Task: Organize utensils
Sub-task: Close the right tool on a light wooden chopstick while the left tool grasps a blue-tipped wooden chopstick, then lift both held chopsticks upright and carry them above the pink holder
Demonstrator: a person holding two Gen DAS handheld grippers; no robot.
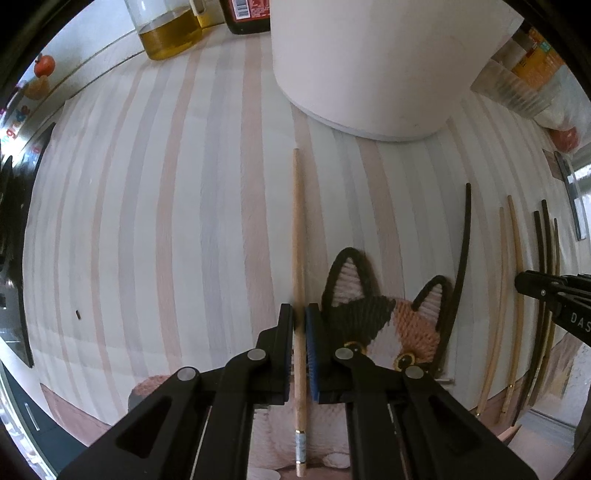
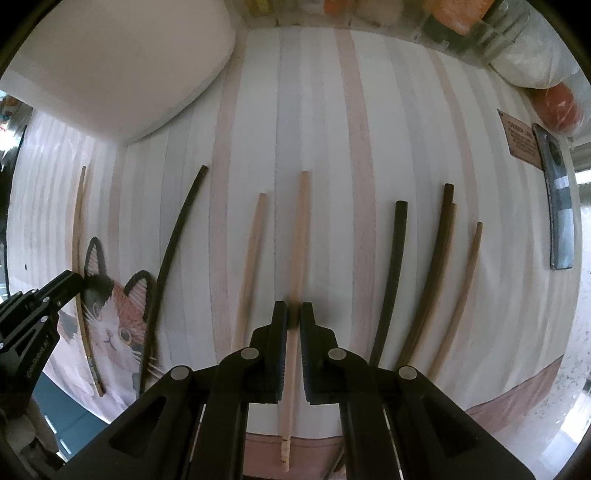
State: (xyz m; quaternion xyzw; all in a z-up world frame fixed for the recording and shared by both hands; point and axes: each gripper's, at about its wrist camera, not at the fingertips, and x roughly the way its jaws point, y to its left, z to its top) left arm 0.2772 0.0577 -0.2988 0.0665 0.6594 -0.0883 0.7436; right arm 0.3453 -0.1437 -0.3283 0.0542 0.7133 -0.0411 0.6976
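My left gripper (image 1: pixel 300 318) is shut on a light wooden chopstick (image 1: pixel 298 229) with a silver band near its lower end. The stick runs straight up the view towards a white round container (image 1: pixel 362 66). In the right wrist view the same left gripper (image 2: pixel 79 281) and its stick (image 2: pixel 78 218) show at the far left. My right gripper (image 2: pixel 293 314) is shut on another light wooden chopstick (image 2: pixel 300 236). Around it lie a pale chopstick (image 2: pixel 252 266), a black one (image 2: pixel 179 236), and black (image 2: pixel 392 273), dark brown (image 2: pixel 434 273) and brown (image 2: pixel 463 288) ones.
A striped cloth (image 1: pixel 166 221) with a cat picture (image 1: pixel 373 314) covers the table. An oil jar (image 1: pixel 170 33) and a dark bottle (image 1: pixel 245 16) stand at the back. A grey flat object (image 2: pixel 559 206) lies at the right, with bagged items (image 2: pixel 532 62) behind it.
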